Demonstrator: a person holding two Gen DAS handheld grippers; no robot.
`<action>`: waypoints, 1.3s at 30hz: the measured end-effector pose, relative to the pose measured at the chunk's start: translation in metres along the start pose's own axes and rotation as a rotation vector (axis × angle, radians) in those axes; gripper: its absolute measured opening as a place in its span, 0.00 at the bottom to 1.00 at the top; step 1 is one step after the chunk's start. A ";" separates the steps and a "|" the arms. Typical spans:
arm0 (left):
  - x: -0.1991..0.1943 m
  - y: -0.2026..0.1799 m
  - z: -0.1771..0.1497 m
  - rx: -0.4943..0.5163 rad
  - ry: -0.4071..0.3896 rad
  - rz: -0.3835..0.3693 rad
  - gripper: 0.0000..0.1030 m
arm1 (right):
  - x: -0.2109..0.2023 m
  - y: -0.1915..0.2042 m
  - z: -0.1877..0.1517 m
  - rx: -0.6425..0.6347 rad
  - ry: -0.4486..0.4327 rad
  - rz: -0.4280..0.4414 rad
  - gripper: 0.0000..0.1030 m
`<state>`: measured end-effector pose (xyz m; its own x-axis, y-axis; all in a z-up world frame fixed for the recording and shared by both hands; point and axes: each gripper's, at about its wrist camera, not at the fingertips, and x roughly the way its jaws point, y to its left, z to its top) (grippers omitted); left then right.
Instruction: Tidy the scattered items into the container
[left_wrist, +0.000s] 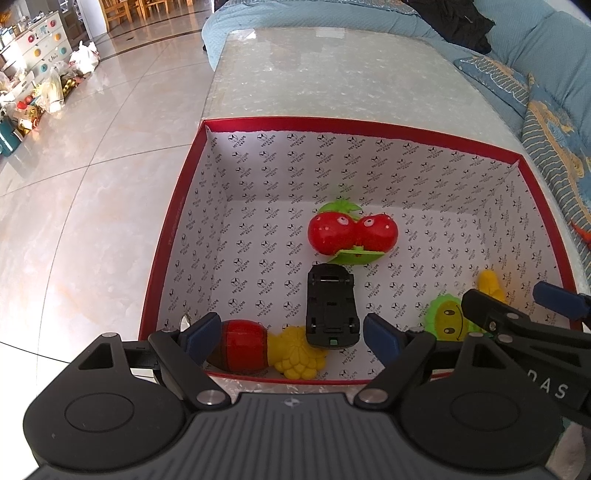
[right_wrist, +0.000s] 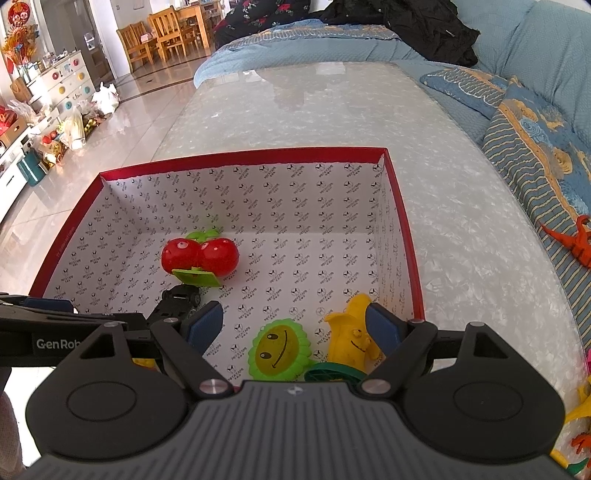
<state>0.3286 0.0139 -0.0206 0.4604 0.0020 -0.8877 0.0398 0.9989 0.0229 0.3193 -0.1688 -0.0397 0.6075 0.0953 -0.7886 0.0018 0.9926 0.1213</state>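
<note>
Status: both grippers, left (left_wrist: 286, 334) and right (right_wrist: 293, 326), spread wide, holding nothing, above box (right_wrist: 243, 155) near edge. Toys inside: cherries (left_wrist: 352, 230), car (left_wrist: 332, 308), sunflower (right_wrist: 279, 349), banana (right_wrist: 351, 336). Dinosaur (right_wrist: 576, 242) lying beyond table (right_wrist: 461, 229) right edge. Lift clear of box rim before reaching.

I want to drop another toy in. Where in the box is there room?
Free: the box floor behind the cherry toy up to the far wall, and along the left wall. Crowded: the near edge, with the black car, sunflower and yellow toy.
</note>
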 end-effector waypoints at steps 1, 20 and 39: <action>0.000 0.000 0.000 -0.001 -0.001 0.001 0.84 | 0.000 0.000 0.000 -0.001 -0.001 -0.001 0.80; 0.004 -0.004 -0.002 0.060 -0.051 0.087 0.97 | 0.001 0.004 -0.004 -0.061 -0.050 -0.022 0.80; -0.011 -0.006 -0.005 0.037 -0.165 0.077 1.00 | -0.011 -0.005 -0.006 0.010 -0.148 0.051 0.83</action>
<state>0.3184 0.0081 -0.0132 0.6028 0.0677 -0.7950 0.0303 0.9937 0.1076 0.3083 -0.1743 -0.0354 0.7178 0.1327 -0.6835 -0.0244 0.9859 0.1657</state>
